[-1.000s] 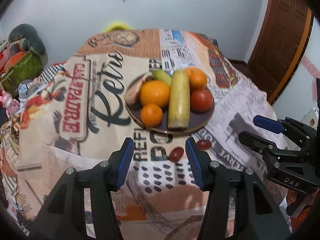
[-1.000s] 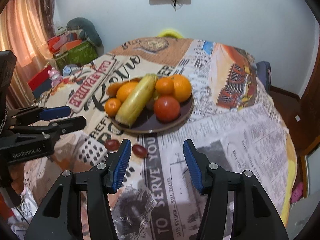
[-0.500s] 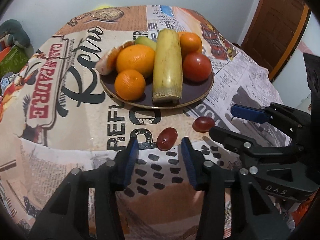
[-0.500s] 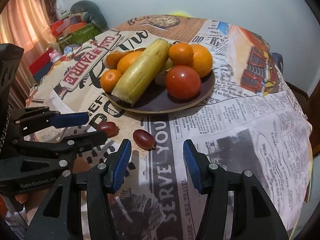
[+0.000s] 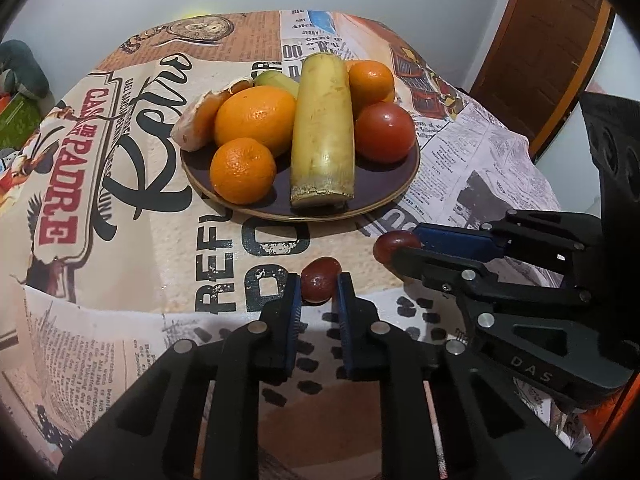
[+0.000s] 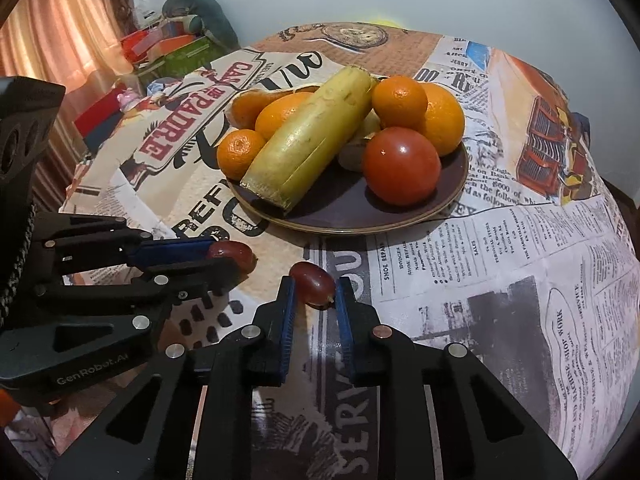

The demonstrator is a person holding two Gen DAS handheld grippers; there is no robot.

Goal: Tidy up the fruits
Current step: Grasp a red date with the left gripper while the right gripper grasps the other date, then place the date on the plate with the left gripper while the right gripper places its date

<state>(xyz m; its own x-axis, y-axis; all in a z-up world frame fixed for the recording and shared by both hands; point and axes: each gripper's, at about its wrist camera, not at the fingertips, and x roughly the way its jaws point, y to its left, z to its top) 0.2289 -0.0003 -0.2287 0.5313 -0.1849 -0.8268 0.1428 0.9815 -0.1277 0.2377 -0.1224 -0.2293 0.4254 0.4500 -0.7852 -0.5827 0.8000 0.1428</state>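
Note:
Two dark red grapes lie on the printed tablecloth in front of a brown plate (image 5: 304, 216). My left gripper (image 5: 318, 282) is closing on the left grape (image 5: 320, 274), both blue pads pressing its sides. The right gripper (image 6: 314, 286) is likewise closing on the right grape (image 6: 312, 276), pads against it. From the other side each shows again: right gripper (image 5: 404, 248) with its grape (image 5: 388, 242), left gripper (image 6: 224, 258) with its grape (image 6: 238, 250). On the plate (image 6: 360, 228) sit several oranges (image 5: 254, 120), a red tomato (image 5: 384, 132) and a long yellow stalk piece (image 5: 324, 132).
The round table drops away at its far and right edges (image 6: 616, 280). A wooden door (image 5: 552, 40) stands at the back right. Boxes and a cushion (image 6: 176, 40) are piled by the curtain at the left. A pale wall closes off the far side.
Both grippers came down and forward toward the table. Each has shut from wide open onto a grape that lay free in front of it.

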